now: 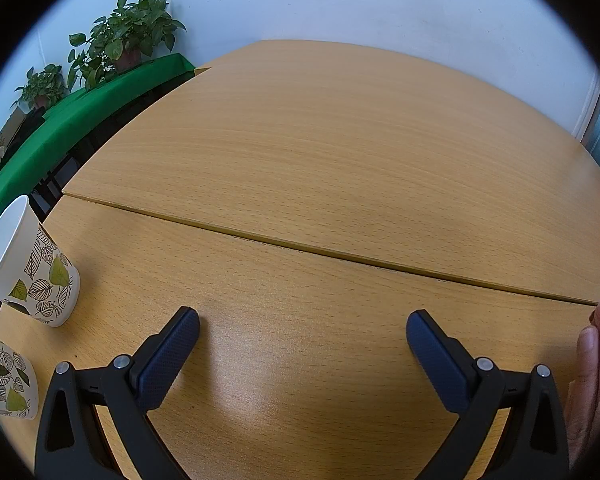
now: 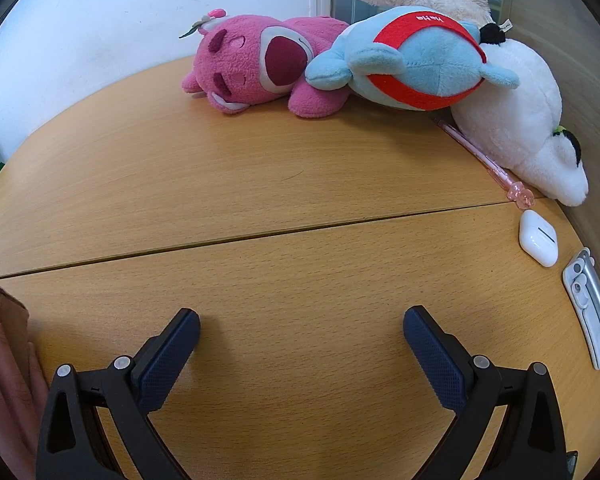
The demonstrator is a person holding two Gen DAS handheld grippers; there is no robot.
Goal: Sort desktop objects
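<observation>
My left gripper (image 1: 302, 328) stands open over bare wooden desk (image 1: 320, 168), nothing between its fingers. Two leaf-patterned paper cups sit at its left: one (image 1: 32, 268) lying tilted, another (image 1: 8, 380) nearer the edge. My right gripper (image 2: 302, 326) is also open and empty above the desk (image 2: 220, 200). Far ahead of it lie a pink plush bear (image 2: 260, 68), a blue and red plush (image 2: 416, 60) and a white plush (image 2: 524, 120). A pink pen (image 2: 484, 156), a white earbud case (image 2: 538, 238) and a white and silver stand (image 2: 590, 304) lie at the right.
A seam (image 1: 340, 256) runs across the desk where two tops meet. A green-covered table with potted plants (image 1: 124, 36) stands beyond the left edge. A hand (image 1: 592, 380) shows at the right rim of the left view, and a hand (image 2: 4, 380) against a brown box (image 2: 4, 312) in the right view.
</observation>
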